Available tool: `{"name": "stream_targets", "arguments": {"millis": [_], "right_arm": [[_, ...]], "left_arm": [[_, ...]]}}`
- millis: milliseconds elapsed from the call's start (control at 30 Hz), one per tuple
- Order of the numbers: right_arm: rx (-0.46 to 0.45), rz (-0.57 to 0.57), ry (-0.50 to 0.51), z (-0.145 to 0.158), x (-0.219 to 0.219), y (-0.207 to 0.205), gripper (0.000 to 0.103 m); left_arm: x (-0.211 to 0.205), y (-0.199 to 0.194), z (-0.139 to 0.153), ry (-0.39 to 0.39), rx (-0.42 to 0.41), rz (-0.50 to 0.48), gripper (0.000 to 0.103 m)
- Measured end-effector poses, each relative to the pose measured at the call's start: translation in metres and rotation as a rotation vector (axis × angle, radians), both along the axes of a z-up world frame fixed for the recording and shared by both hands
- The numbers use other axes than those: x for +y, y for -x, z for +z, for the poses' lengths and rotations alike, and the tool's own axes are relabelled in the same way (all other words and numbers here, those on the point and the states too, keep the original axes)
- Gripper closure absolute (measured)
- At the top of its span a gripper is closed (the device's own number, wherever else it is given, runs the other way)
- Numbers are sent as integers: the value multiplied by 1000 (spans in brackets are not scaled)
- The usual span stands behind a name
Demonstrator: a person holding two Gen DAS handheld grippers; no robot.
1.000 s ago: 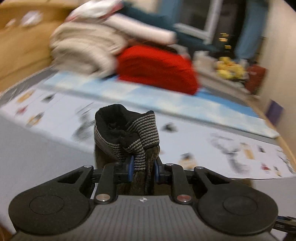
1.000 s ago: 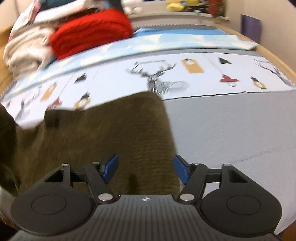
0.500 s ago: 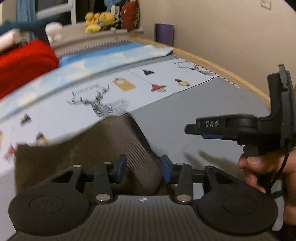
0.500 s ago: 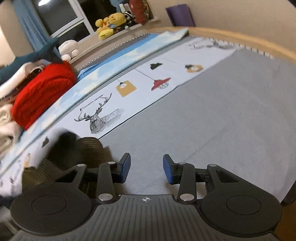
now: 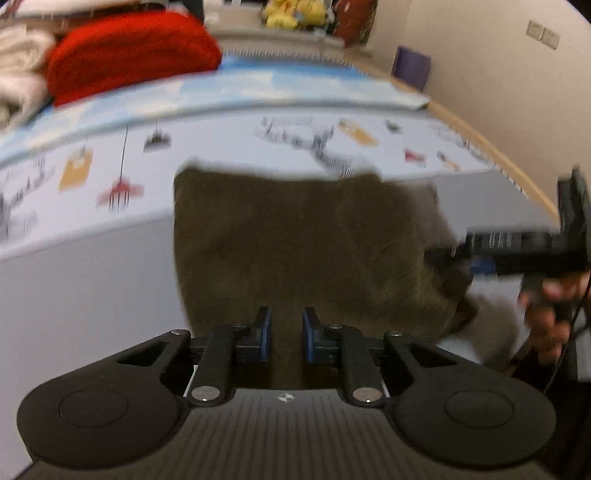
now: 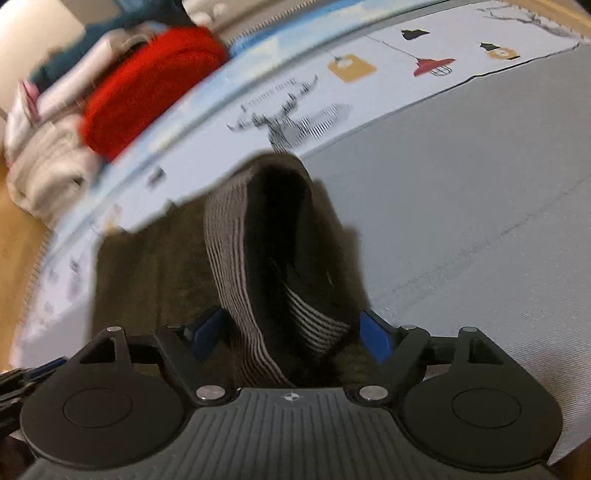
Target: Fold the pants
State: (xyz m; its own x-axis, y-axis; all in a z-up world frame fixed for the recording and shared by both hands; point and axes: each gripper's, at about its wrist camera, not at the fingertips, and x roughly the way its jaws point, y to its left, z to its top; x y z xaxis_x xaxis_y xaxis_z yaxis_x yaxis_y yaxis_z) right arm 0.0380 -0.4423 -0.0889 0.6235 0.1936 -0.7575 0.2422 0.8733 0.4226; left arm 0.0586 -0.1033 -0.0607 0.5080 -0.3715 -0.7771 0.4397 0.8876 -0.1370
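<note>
Dark olive-brown pants [image 5: 306,251] lie folded on the grey bed sheet [image 5: 85,291]. My left gripper [image 5: 285,339] hovers at their near edge with a narrow gap between the blue pads and nothing gripped. In the right wrist view the pants' striped ribbed waistband [image 6: 236,258] stands up in a loop between the wide-spread fingers of my right gripper [image 6: 291,332]; the pads do not press it. The right gripper [image 5: 517,254] also shows at the pants' right edge in the left wrist view.
A printed white and blue sheet [image 5: 258,140] covers the far bed. A red folded garment [image 5: 129,51] and a beige one [image 6: 48,166] are piled at the back left. Plush toys [image 5: 291,14] sit on a ledge. A wooden bed edge [image 5: 491,147] runs along the right wall.
My left gripper let go of the waistband and pulled back to the pants' near edge. My right gripper opened wider and moved over the raised waistband.
</note>
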Motion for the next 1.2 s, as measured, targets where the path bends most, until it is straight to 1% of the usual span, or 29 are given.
{"name": "stream_targets", "arguments": {"millis": [33, 67, 100, 133, 167, 233, 267, 300, 333, 367, 400, 433, 467, 500, 567, 667, 700, 767, 800, 833, 867, 900, 933, 967, 1033, 1133, 1200], "right_arm": [[-10, -8, -10, 2, 0, 0, 41], [-24, -22, -5, 5, 0, 0, 59], [-43, -17, -4, 9, 0, 1, 62], [-63, -21, 1, 13, 1, 3, 70], [-94, -30, 1, 19, 2, 7, 75], [-184, -53, -20, 35, -3, 22, 78], [-229, -73, -28, 42, -7, 33, 78], [-265, -94, -13, 47, -10, 40, 78], [-282, -110, 23, 49, -14, 44, 78], [-258, -126, 50, 45, -17, 43, 77], [-197, -141, 53, 36, -22, 39, 76], [-107, -150, 26, 22, -28, 34, 72], [-35, -161, -1, 9, -33, 31, 63], [-29, -182, -10, 3, -36, 33, 58], [-66, -178, 24, 13, -35, 36, 57], [-209, -186, 122, 41, -26, 57, 56], [-261, -169, 134, 50, -22, 63, 56], [-305, -111, 140, 56, -16, 65, 56], [-298, -66, 147, 55, -10, 63, 56], [-268, -24, 155, 51, -6, 55, 57], [-210, 21, 173, 43, 0, 47, 56], [-125, 56, 216, 31, 7, 39, 56], [-50, 64, 296, 20, 14, 34, 54], [-16, 70, 352, 12, 19, 30, 45], [-18, 54, 348, 11, 16, 27, 42], [-10, 5, 269, 9, 6, 31, 42], [-7, -12, 249, 9, 5, 32, 41]], "left_arm": [[5, 3, -10, -10, 22, -8, 84], [8, 5, -16, -15, 16, -14, 84], [9, 9, -20, -16, -7, -19, 84], [9, 12, -21, -16, -25, -23, 84], [7, 13, -20, -11, -33, -26, 84], [4, 15, -12, 28, -51, -45, 84], [3, 19, -9, 46, -67, -65, 84], [2, 23, -5, 55, -86, -90, 84], [-1, 25, -5, 47, -103, -118, 84], [-2, 24, -9, 27, -100, -136, 84], [-6, 21, -18, -8, -75, -150, 84], [-9, 17, -29, -44, -42, -166, 84], [-11, 16, -35, -59, -37, -180, 84], [-12, 17, -36, -63, -54, -188, 84], [-13, 15, -35, -72, -64, -193, 84], [-5, 16, -36, -45, -58, -185, 84], [-5, 16, -35, -40, -55, -182, 84], [-6, 22, -36, -41, -54, -179, 84], [-7, 22, -37, -44, -55, -179, 84], [-8, 22, -37, -48, -56, -178, 84], [-8, 22, -34, -49, -56, -176, 84], [-8, 22, -31, -47, -51, -175, 84], [-8, 22, -31, -44, -47, -173, 84], [-8, 21, -31, -47, -46, -169, 84], [-7, 20, -31, -45, -43, -163, 84], [-6, 20, -30, -39, -38, -157, 84], [-5, 21, -30, -38, -39, -160, 84]]}}
